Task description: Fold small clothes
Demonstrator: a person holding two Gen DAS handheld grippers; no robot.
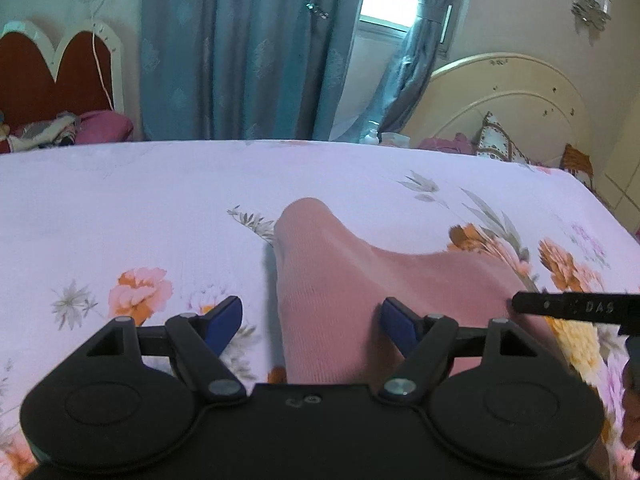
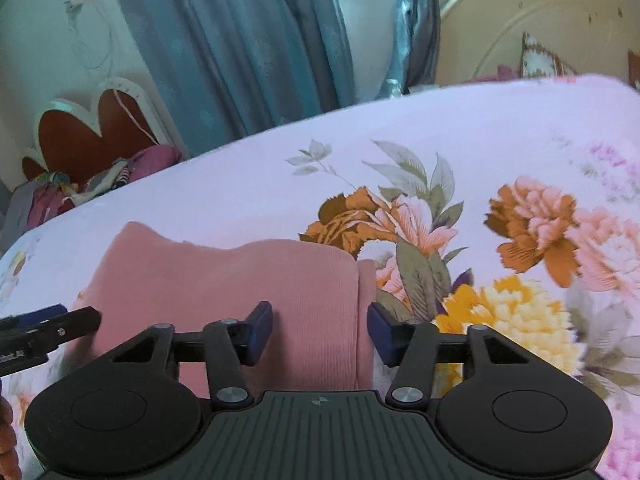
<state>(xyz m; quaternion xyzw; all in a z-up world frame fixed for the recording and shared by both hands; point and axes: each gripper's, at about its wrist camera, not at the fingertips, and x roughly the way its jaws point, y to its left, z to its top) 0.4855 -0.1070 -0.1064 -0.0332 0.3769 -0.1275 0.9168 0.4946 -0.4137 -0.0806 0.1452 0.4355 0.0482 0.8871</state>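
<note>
Floral bed (image 1: pixel 140 208) | pink garment (image 1: pixel 340 288) lengthwise away | both grippers (image 1: pixel 311 318) (image 2: pixel 320 330) wide, empty

A folded pink ribbed knit garment (image 2: pixel 248 280) lies on the pale floral bedsheet (image 2: pixel 500 152). The right gripper (image 2: pixel 320 332) hangs over its right edge, blue-padded jaws apart — nothing pinched. The left gripper's black finger (image 2: pixel 52 326) pokes in at left — beside the garment.
</note>
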